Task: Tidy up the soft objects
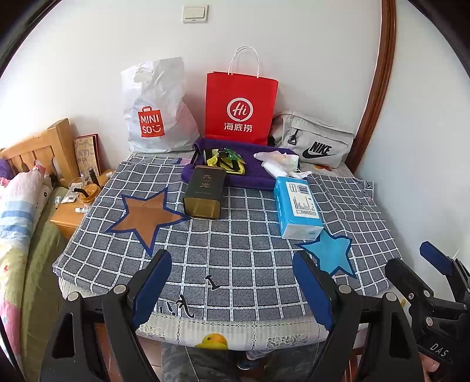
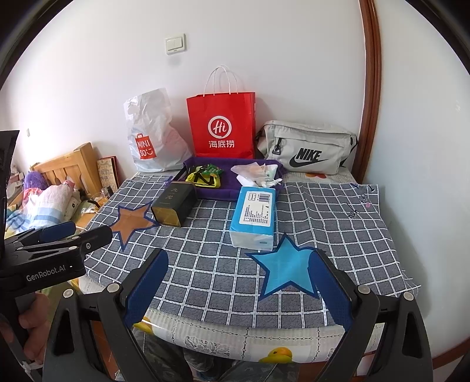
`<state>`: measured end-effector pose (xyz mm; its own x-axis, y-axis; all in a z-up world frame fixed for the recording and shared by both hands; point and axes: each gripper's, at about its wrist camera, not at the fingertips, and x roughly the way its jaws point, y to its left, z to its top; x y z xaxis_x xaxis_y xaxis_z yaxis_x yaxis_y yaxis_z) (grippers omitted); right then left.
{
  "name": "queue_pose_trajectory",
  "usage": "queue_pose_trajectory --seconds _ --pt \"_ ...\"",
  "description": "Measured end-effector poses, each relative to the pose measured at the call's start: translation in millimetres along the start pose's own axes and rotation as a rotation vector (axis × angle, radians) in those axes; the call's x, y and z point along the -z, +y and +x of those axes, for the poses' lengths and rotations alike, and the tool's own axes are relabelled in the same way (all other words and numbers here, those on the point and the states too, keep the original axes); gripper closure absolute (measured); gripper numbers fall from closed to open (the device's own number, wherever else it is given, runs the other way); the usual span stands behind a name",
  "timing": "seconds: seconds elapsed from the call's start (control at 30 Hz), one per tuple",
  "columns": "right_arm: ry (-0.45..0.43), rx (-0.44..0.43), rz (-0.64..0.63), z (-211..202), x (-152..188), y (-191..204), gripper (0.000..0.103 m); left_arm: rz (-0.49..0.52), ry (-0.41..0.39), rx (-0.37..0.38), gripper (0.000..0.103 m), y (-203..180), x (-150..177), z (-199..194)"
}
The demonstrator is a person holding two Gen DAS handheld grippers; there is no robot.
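Holding both grippers, left and right, empty and spread low in frame, you're poised above the tissue pack at centre.

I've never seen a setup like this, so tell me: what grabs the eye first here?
Probably the bright red paper bag standing against the wall, between a white plastic bag and a grey Nike pouch. On the checked cloth in front lie a blue tissue pack and a dark tin. Both open hand-held grippers, left and right, frame the near edge.

wall switch | wooden headboard | nightstand, clutter unclear
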<state>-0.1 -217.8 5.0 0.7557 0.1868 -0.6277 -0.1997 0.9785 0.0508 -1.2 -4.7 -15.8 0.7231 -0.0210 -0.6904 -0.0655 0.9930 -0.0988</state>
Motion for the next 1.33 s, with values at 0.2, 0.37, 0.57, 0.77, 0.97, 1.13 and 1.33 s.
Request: queue_pose_trajectory --seconds 0.2,0.37,0.57,0.77,0.97,1.13,1.33 --pt "-0.001 -0.001 -0.002 0 -1 0 0.007 0.002 0.000 -0.002 0.019 0 0 0" --pt "-0.001 -0.002 -0.002 0 -1 0 0.007 0.001 -0.004 -0.005 0.019 1 0 -2" --pt "-0.006 -0.001 0.000 -1 -2 -1 0.007 0.003 -0.005 -0.003 0.019 0 -1 -3" --pt "-0.012 0.000 0.000 -2 -3 -2 0.007 0.005 -0.008 -0.005 0.019 0 -3 -4" --pt "-0.018 -0.001 -0.002 -5 -3 0 0.007 0.005 -0.011 -0.007 0.019 0 -4 -4" --pt "-0.024 -0.012 -0.005 -3 -1 -1 0.007 0.000 -0.009 -0.005 0.019 1 -6 -1" --pt "-0.018 -0.024 -0.006 12 -1 0 0.006 0.003 -0.006 0.003 0.015 1 -10 20"
